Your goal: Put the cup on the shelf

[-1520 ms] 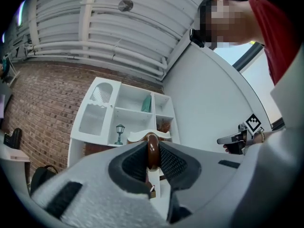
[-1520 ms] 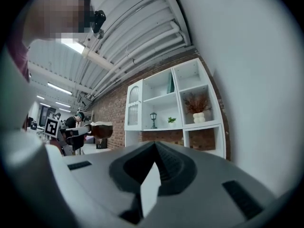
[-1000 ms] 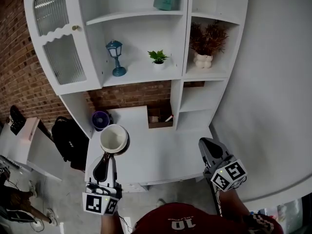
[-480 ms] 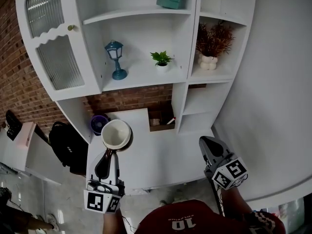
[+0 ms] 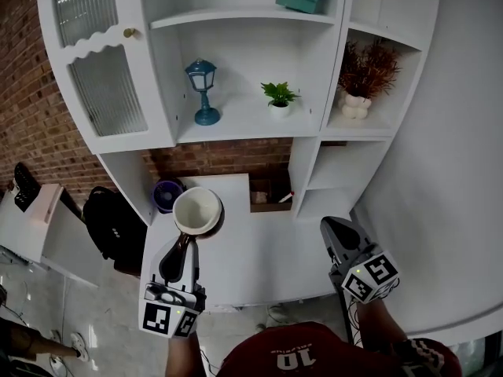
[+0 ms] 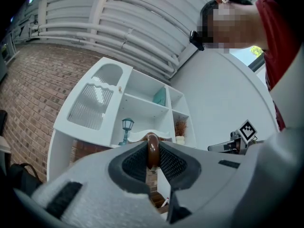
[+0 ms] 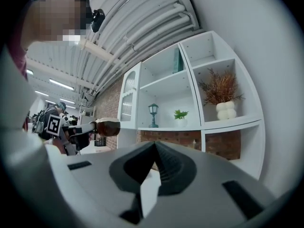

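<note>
On shelf [image 5: 244, 128], lantern [image 5: 203, 89], plant [image 5: 279, 96], left gripper [image 5: 183, 246] jaws clamping cup [image 5: 196, 213], right gripper [image 5: 332, 230] jaws together

Left side: red brick wall [image 5: 31, 116]
Right side: curved white wall [image 5: 456, 171]
Floor: grey floor [image 5: 102, 312]
Furniture: big white shelf unit [image 5: 244, 132] with a ribbed glass door [image 5: 106, 93]; white table [image 5: 267, 265] below
Ceiling: white pipes [image 6: 95, 32]
Light: long lamps [image 7: 59, 84]
</note>
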### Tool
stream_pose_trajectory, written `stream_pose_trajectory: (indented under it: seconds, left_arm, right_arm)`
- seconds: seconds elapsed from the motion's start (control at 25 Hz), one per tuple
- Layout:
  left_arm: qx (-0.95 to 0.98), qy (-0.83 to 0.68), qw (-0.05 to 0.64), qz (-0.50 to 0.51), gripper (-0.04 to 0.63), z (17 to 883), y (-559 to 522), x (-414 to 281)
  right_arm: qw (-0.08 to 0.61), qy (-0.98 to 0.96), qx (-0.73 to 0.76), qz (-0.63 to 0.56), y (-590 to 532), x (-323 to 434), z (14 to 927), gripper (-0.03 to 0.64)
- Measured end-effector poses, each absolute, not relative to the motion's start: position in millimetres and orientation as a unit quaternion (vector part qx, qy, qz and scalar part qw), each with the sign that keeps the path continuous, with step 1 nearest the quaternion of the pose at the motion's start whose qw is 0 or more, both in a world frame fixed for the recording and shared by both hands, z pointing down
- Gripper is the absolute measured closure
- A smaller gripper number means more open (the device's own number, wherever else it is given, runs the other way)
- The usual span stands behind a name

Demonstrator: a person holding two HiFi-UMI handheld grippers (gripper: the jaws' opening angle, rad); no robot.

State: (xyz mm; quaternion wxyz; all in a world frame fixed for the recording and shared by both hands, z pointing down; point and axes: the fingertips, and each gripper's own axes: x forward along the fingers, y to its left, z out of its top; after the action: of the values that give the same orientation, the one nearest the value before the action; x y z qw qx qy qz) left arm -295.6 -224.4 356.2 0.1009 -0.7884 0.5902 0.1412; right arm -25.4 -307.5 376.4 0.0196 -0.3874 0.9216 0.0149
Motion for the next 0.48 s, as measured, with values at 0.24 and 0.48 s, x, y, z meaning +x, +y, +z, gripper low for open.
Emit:
stream_pose_trajectory:
  seconds: [0.24,0.48]
  left_arm:
    - [-0.782,0.599,0.101,0.142,0.543,348,-249,-298]
    - [-0.784,0.593,0.113,0.146,0.543,330,-280,-290]
  right_arm:
    - [0.02,0.929,-0.367,0.031,-324,-37,367,0.611]
    - [0.031,0.93,-0.365,0.034,-342,-30,359,0.611]
